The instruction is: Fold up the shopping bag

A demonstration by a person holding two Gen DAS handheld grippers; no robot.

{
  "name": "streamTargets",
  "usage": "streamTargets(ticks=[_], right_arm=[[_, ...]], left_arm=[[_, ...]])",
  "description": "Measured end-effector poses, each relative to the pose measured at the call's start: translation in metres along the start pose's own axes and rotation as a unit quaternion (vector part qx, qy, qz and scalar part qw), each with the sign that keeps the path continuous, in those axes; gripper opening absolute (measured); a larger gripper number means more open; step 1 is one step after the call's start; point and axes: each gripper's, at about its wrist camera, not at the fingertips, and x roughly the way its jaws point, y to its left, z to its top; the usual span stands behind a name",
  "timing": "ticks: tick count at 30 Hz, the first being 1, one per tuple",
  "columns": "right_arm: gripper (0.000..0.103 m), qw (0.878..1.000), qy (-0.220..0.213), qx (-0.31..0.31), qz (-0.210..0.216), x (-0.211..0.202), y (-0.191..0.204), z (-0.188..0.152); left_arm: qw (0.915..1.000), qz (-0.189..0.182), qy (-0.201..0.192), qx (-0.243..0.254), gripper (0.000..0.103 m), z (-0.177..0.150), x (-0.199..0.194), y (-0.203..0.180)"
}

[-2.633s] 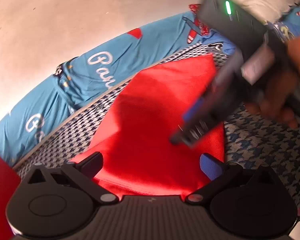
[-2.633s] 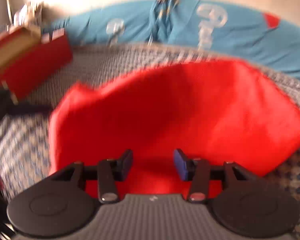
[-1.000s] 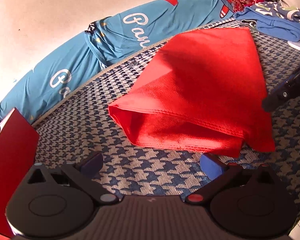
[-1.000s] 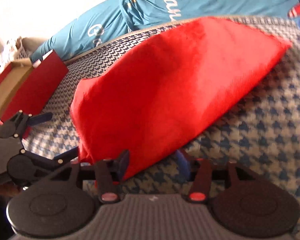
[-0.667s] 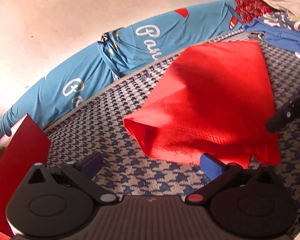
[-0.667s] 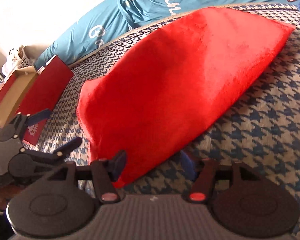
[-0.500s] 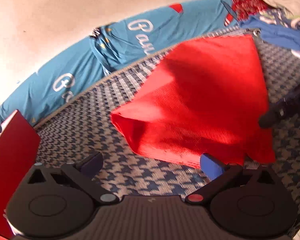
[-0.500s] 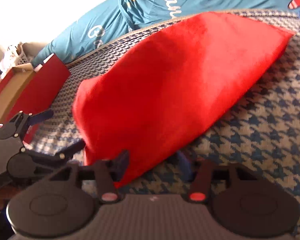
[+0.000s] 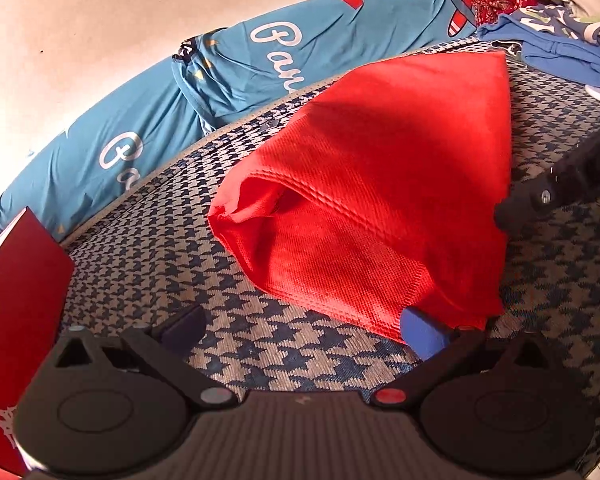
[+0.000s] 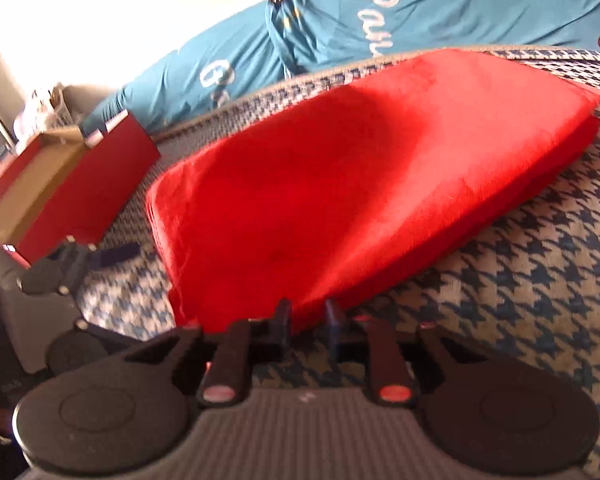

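Pinching the near corner of the red shopping bag [image 10: 364, 184], the right gripper [image 10: 306, 322] has its two fingers drawn almost together with a lip of red fabric between them, so it appears to be clamped on the cloth, though motion blur softens that view. The bag lies on a houndstooth-patterned surface [image 9: 260, 344], already folded at least once judging by the doubled layers and stitched hem at its open end, which faces toward 7 o'clock in the left wrist view. The left gripper [image 9: 300, 330] hangs low over the surface with its fingers spread wide and nothing between them; its blue right pad [image 9: 422, 336] sits just under the bag's near edge at about 5 o'clock, touching or nearly so. A blue printed cloth [image 9: 228, 76] runs along the far side from 9 to 1 o'clock, and a red box [image 10: 72, 188] stands at 9 o'clock in the right wrist view. The step in hand looks like taking hold of the near end for another fold. Next, the left fingers probably need to close on the other near corner so both corners lift together and carry toward 12 o'clock; uneven lifting would skew the layers.
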Motion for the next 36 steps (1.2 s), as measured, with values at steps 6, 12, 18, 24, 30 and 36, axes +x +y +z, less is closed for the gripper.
streamTargets(ticks=[6, 12, 18, 24, 30, 36], right_arm=[[0.024, 1.0, 0.002, -0.022, -0.011, 0.005, 0.008, -0.002], [0.025, 1.0, 0.003, -0.021, -0.009, 0.007, 0.008, -0.003], [0.031, 1.0, 0.003, -0.026, -0.005, 0.007, 0.01, -0.004], [0.033, 1.0, 0.003, -0.017, 0.003, 0.007, 0.007, -0.004], [0.034, 1.0, 0.002, -0.02, 0.007, 0.007, 0.007, -0.005], [0.042, 1.0, -0.006, 0.011, 0.014, -0.002, -0.002, -0.003]], left_arm=[[0.9999, 0.0, -0.004, 0.011, 0.103, 0.002, -0.012, 0.002], [0.9978, -0.038, -0.052, -0.014, 0.103, 0.005, -0.044, 0.009], [0.9956, -0.036, -0.086, -0.01, 0.103, 0.023, -0.042, -0.003], [0.9973, -0.023, -0.063, -0.031, 0.103, 0.026, -0.01, -0.004], [0.9994, 0.029, -0.017, -0.007, 0.103, 0.008, 0.016, -0.007], [0.9982, 0.016, -0.012, -0.057, 0.103, 0.003, 0.02, 0.003]])
